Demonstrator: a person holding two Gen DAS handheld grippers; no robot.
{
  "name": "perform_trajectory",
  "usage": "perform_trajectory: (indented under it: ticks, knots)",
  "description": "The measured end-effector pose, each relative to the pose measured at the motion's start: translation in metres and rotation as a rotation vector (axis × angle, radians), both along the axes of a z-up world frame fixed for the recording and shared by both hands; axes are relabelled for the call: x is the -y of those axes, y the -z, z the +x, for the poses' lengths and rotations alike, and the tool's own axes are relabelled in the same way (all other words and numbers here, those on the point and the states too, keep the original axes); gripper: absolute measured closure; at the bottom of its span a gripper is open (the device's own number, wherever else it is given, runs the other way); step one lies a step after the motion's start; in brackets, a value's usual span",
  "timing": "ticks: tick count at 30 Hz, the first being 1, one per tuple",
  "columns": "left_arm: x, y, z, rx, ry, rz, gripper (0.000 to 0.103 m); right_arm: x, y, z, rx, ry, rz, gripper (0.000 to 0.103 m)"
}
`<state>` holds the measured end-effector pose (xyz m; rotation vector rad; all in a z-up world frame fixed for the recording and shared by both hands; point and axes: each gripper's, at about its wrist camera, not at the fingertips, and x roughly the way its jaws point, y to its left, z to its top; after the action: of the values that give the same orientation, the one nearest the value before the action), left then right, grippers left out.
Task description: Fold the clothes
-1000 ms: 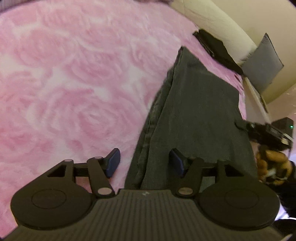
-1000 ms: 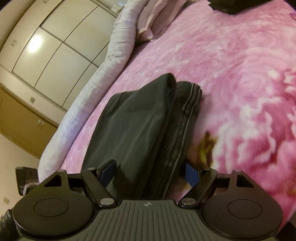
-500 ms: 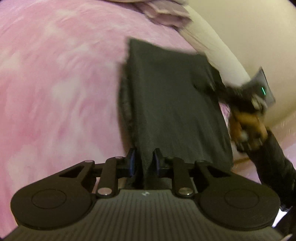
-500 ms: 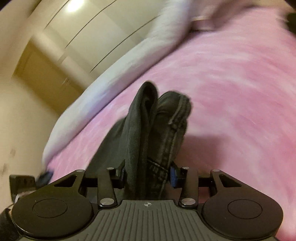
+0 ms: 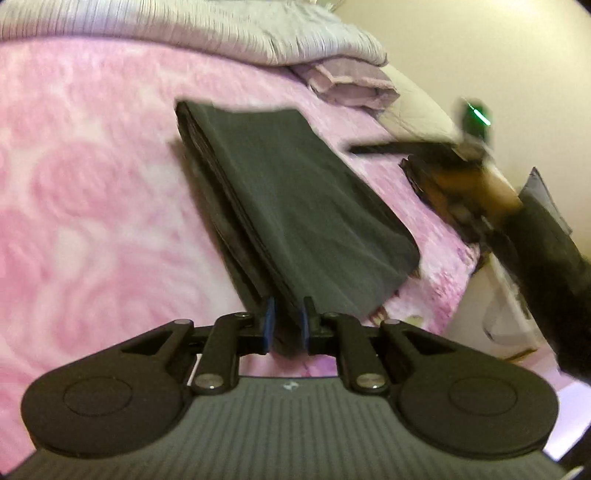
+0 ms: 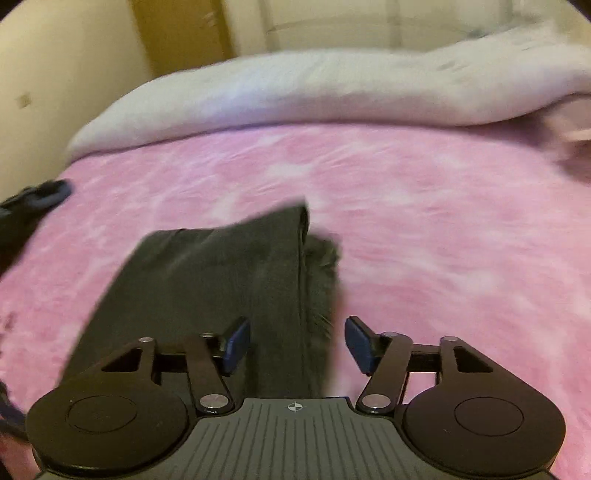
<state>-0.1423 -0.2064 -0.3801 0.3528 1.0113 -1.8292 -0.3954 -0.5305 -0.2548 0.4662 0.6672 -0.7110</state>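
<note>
in the left wrist view, the left gripper (image 5: 286,325) was clamped on the near edge of the folded dark grey garment (image 5: 295,206), which lay on the pink rose-patterned blanket (image 5: 92,221). at the far right, blurred, the person's hand (image 5: 476,184) held what was probably the right gripper. a pale quilt (image 5: 221,33) lay along the far edge.

in the right wrist view, the right gripper (image 6: 297,345) stood with its jaws apart, holding nothing, the garment (image 6: 207,273) lying between and beyond its fingers on the blanket (image 6: 443,221).
</note>
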Motion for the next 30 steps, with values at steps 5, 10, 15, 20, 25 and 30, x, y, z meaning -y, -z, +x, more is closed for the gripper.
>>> perform_trajectory:
  ticks: [5,10,15,20,25,30]
  knots:
    - [0.005,-0.015,-0.003,0.079,0.017,-0.090,0.079,-0.088,0.010,-0.095,0.323,0.302,0.099,0.036]
    - [0.012,-0.010,-0.017,0.135,0.054,-0.109,0.075,-0.161,0.054,-0.122,0.502,0.505,0.243,0.035]
    - [0.021,0.008,-0.024,0.142,0.065,-0.075,0.074,-0.170,0.091,-0.107,0.599,0.589,0.318,0.033]
    - [0.017,0.011,-0.041,0.225,0.107,-0.100,0.074,-0.158,0.094,-0.120,0.682,0.627,0.318,0.033]
    - [0.009,-0.001,-0.073,0.367,0.192,-0.220,0.065,-0.148,0.095,-0.140,0.757,0.662,0.336,0.033]
    - [0.002,-0.005,-0.099,0.585,0.231,-0.247,0.068,-0.138,0.096,-0.160,0.832,0.698,0.354,0.039]
